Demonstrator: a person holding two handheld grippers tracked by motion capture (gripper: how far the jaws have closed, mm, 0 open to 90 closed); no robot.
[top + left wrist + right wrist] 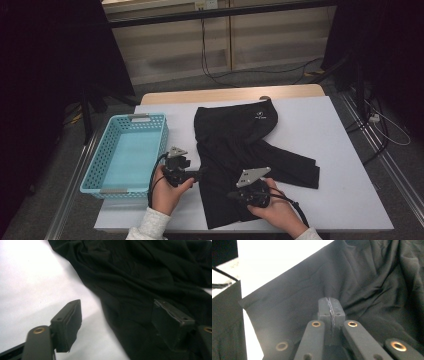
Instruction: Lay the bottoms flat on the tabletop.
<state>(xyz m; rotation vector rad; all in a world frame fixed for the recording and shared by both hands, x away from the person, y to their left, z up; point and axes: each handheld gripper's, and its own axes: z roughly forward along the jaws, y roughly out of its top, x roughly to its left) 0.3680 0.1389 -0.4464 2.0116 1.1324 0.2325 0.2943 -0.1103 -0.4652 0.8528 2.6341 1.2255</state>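
Note:
A black garment (235,140) lies spread and rumpled on the white table (330,130), a small white logo (260,115) on its far part. My left gripper (201,173) is at the garment's left edge, low over the table. In the left gripper view it (117,306) is open, one pad over bare table, the other over the cloth (140,277). My right gripper (231,195) sits on the garment's near part. In the right gripper view its jaws (329,302) are shut, with folds of the cloth (367,277) gathering at the tips.
A light blue plastic basket (97,157) with nothing in it stands at the table's left edge, just left of my left hand. Bare white table lies to the right of the garment. Cables run over the floor beyond the table.

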